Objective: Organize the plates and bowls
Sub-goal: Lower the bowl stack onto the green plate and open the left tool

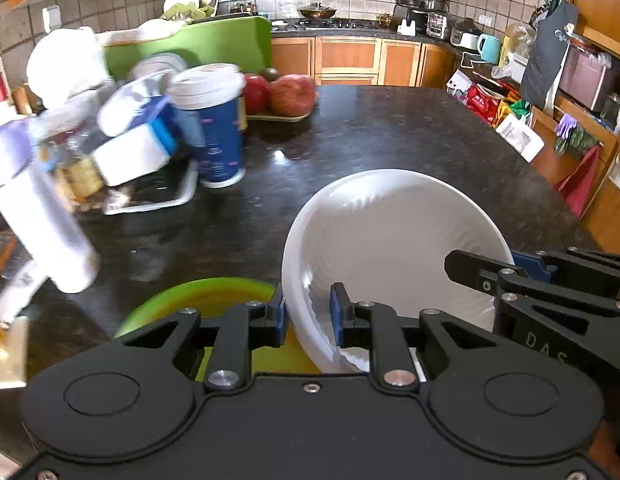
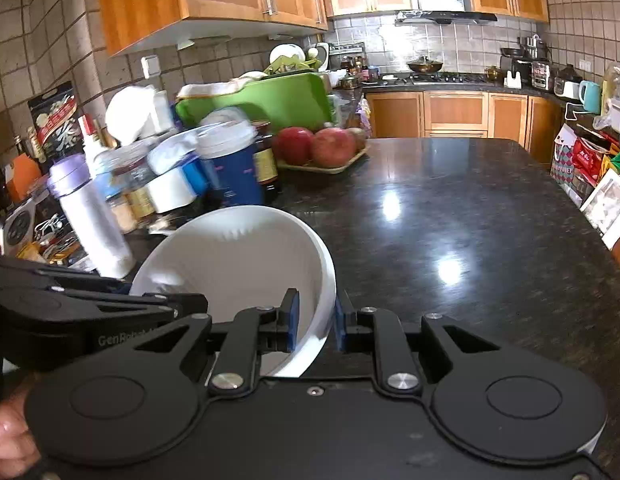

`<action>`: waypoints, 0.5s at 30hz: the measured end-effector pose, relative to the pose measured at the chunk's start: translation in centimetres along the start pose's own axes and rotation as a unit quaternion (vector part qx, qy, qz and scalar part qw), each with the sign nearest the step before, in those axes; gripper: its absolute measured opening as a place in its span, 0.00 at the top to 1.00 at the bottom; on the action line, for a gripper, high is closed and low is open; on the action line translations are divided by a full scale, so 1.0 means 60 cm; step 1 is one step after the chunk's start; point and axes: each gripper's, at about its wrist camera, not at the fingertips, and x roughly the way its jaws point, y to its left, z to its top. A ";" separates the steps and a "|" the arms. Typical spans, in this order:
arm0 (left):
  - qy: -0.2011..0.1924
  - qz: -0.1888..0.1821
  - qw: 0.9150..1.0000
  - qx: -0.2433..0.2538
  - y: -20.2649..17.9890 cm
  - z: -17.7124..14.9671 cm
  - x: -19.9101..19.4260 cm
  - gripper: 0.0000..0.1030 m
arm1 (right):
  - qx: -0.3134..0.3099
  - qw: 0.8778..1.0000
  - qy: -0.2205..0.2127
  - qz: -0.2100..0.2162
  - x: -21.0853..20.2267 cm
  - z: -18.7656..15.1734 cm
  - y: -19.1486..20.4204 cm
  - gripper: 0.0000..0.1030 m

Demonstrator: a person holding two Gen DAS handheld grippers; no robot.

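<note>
A white ribbed bowl [image 1: 394, 240] is held between both grippers above the dark counter. My left gripper [image 1: 309, 316] is shut on its left rim, one blue pad outside and one inside. My right gripper [image 2: 315, 322] is shut on the bowl's [image 2: 238, 256] right rim the same way. The right gripper's fingers [image 1: 510, 276] show at the bowl's right side in the left wrist view. A green plate or bowl [image 1: 198, 300] lies on the counter below and left of the white bowl, partly hidden by my left gripper.
Clutter fills the counter's left: a blue cup [image 1: 214, 120], a white bottle [image 2: 90, 216], tissue packs, jars. A tray of red apples [image 2: 318, 148] stands behind. A green board [image 2: 262, 100] leans at the back. The dark counter [image 2: 450, 208] stretches right toward the cabinets.
</note>
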 end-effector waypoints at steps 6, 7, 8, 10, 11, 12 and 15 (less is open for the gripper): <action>0.016 -0.006 1.000 0.018 0.065 -0.032 -0.025 0.73 | 0.015 1.000 0.010 -0.004 0.006 -0.028 0.090 0.80; 0.022 -0.010 1.000 0.017 0.075 -0.035 -0.028 0.73 | 0.018 1.000 0.012 -0.005 0.006 -0.032 0.099 0.80; 0.026 -0.014 0.999 0.014 0.084 -0.038 -0.030 0.73 | 0.020 1.000 0.014 -0.005 0.007 -0.034 0.110 0.80; 0.033 -0.020 0.999 0.011 0.103 -0.045 -0.035 0.73 | 0.020 1.000 0.018 -0.006 0.006 -0.038 0.133 0.80; 0.037 -0.022 0.999 0.009 0.110 -0.048 -0.036 0.73 | 0.019 1.000 0.021 -0.005 0.006 -0.040 0.140 0.80; 0.040 -0.024 0.999 0.006 0.119 -0.051 -0.037 0.73 | 0.019 1.000 0.025 -0.004 0.007 -0.042 0.150 0.80; 0.046 -0.027 0.999 -0.003 0.142 -0.059 -0.036 0.73 | 0.018 0.999 0.038 -0.001 0.010 -0.050 0.169 0.80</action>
